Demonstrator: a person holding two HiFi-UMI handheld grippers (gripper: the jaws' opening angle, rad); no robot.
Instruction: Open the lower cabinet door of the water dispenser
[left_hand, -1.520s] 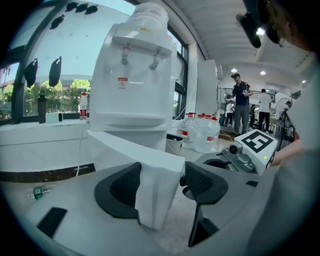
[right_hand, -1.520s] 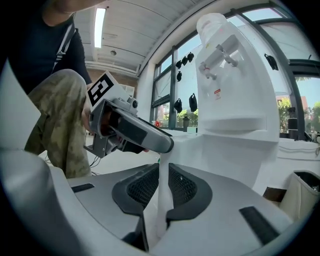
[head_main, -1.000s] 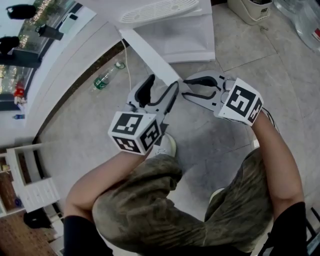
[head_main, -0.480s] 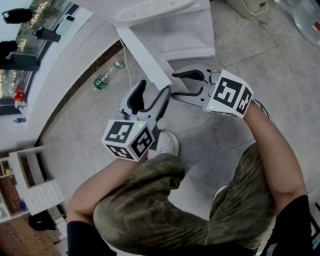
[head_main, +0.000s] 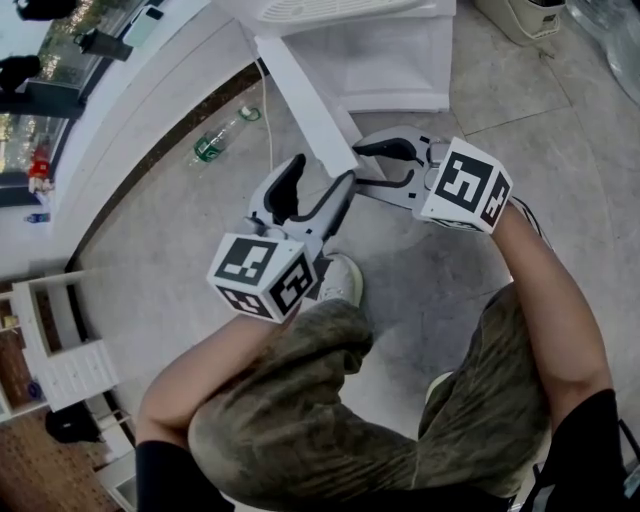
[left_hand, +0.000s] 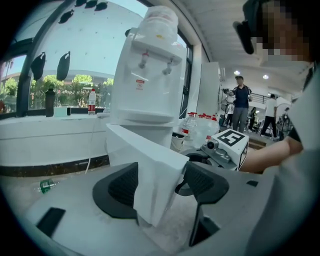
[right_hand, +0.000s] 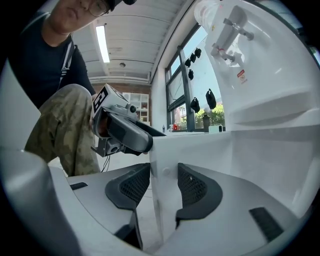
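The left gripper has its two black, ribbed pads clamped on the free end of the cabinet door, a single flat, smooth white panel with a thick square edge that fills the gap between them. The right gripper straddles that same end from the other side. Its jaws are closing, and its two ribbed pads lie against both faces of the door's edge, beside one small round stud.

Behind each pair of pads sits a marker cube, two in all, white with black square patterns.

Past the fingertips the door stands swung open, away from its water dispenser. This is one glossy white plastic unit with two taps and one red sticker whose print is too small to read.

On the grey stone-tile floor, off to the left of the left gripper's pads, lies one green bottle. Under the grippers are the person's camouflage trousers and one white shoe.
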